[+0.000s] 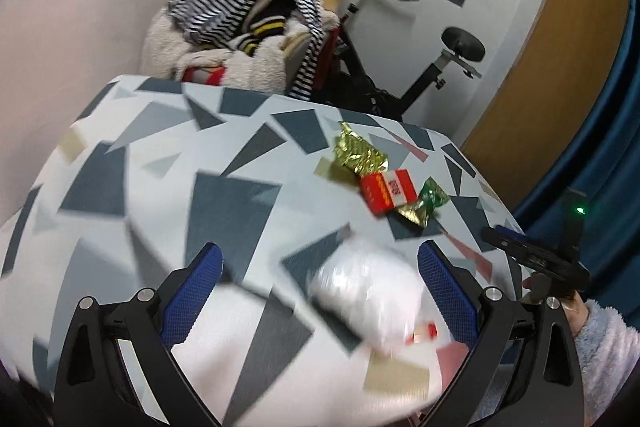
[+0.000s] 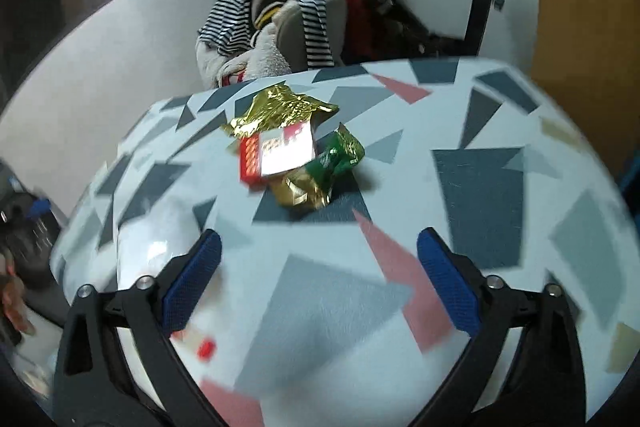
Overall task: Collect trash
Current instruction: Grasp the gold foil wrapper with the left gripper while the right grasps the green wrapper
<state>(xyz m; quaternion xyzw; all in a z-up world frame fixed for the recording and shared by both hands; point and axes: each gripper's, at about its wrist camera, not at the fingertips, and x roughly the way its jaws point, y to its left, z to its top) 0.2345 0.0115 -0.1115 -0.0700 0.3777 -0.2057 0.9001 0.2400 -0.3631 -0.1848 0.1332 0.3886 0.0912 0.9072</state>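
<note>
Trash (image 2: 294, 151): crumpled gold, green, red wrappers

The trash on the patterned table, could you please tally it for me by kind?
Foil wrappers: 2, gold and green-and-gold
Red-and-white box: 1
White blurred item: 1, too blurred to tell what kind
Total: 4

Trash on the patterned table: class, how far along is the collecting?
Done: nothing visibly collected. In hand: nothing; the left gripper and right gripper are open above the table. Left: gold wrapper, red-and-white box, green-gold wrapper, and a blurred white item.
</note>
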